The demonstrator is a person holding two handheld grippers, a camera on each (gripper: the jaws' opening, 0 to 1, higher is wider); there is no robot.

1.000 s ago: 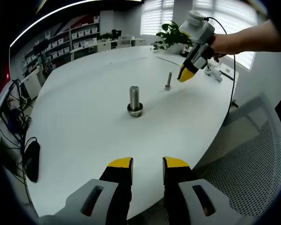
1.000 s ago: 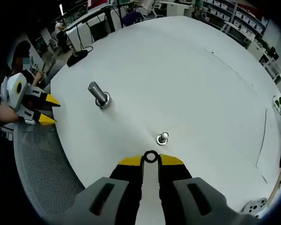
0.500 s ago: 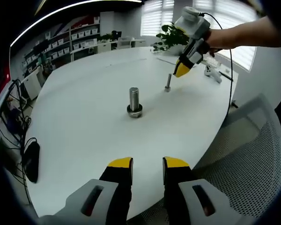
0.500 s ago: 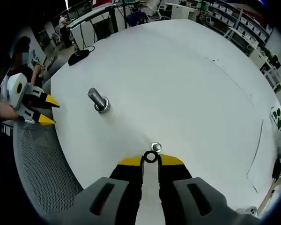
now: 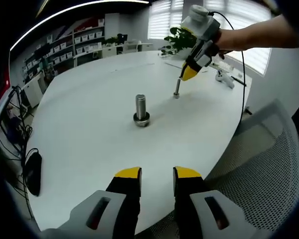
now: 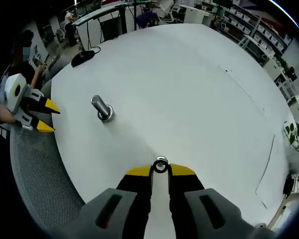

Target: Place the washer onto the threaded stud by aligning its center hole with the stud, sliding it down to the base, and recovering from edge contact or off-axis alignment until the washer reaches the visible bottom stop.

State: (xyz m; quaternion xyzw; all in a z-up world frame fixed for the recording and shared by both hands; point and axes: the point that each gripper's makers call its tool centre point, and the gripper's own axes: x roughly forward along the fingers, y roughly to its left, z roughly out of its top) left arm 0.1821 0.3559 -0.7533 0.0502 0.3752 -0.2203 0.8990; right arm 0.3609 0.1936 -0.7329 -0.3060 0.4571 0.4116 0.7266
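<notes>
Right gripper (image 6: 160, 171) clamped on washer (image 6: 160, 167), ring pinched at jaw tips, directly over top of threaded stud (image 5: 177, 87); seating on stud cannot be judged. Stud upright on white table (image 5: 89, 129), well apart from large bolt (image 5: 141, 110). Left gripper (image 5: 157, 173) near table edge, jaws parted, holding nothing

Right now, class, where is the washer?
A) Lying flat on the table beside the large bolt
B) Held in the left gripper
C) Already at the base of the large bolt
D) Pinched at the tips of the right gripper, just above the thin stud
D: the right gripper view shows the washer pinched at the tips of the right gripper, directly over the top of the thin stud.
</notes>
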